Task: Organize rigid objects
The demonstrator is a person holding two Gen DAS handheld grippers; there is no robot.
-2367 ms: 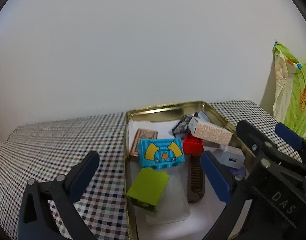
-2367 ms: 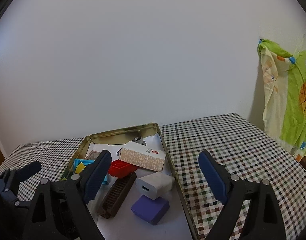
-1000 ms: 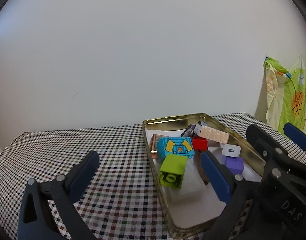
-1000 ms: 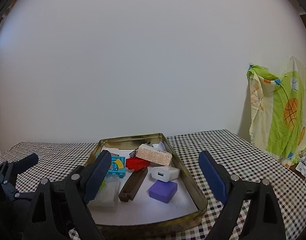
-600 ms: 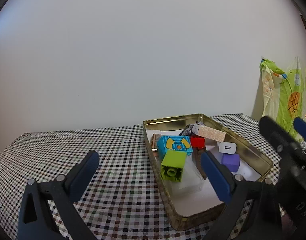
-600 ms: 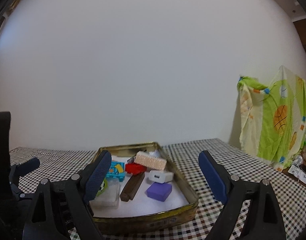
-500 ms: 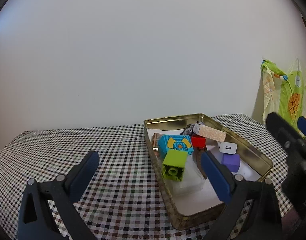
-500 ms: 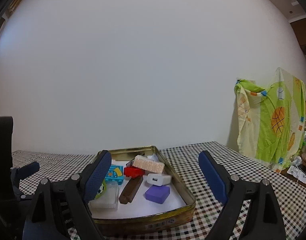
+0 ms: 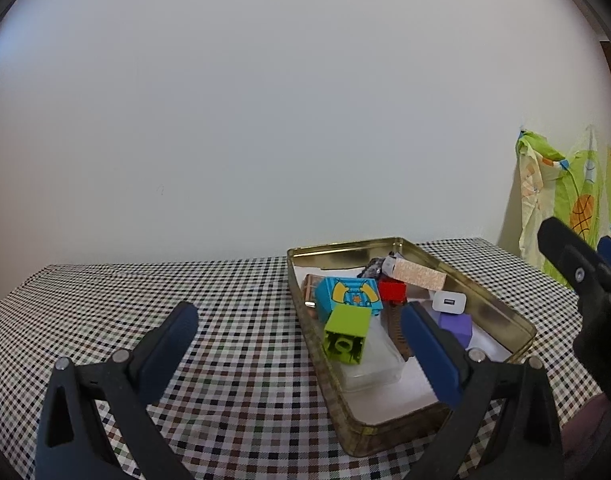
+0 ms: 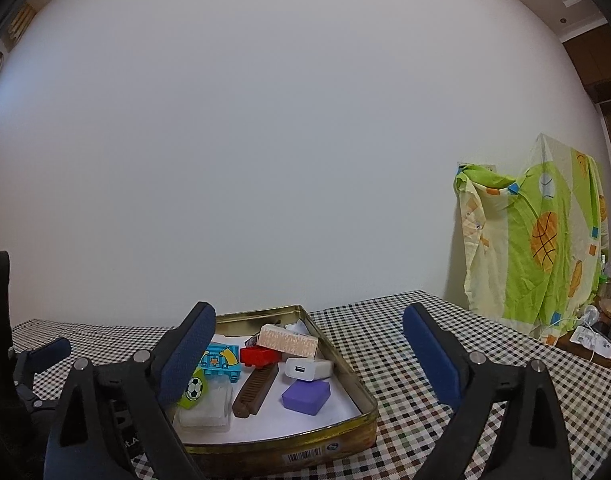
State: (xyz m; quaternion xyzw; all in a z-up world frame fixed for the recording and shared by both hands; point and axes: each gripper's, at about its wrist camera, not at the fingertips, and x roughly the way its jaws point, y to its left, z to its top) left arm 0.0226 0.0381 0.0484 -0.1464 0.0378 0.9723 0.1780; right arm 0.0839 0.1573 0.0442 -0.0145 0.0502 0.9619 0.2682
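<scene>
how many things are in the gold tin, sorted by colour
blue: 1, patterned block
green: 1, block
red: 1, brick
brown: 1, comb
white: 1, charger
purple: 1, box
tan: 1, speckled box
clear: 1, case
total: 8, plus partly hidden bits at the tin's far end

A plain white wall [image 10: 265, 160] fills most of both views, evenly lit. Below it stretches a table under a small-checked cloth [image 9: 233, 320]. At the right hangs a yellow-green sheet [image 10: 533, 248] printed with basketballs — brown wood trim [image 10: 597, 60] shows above.
</scene>
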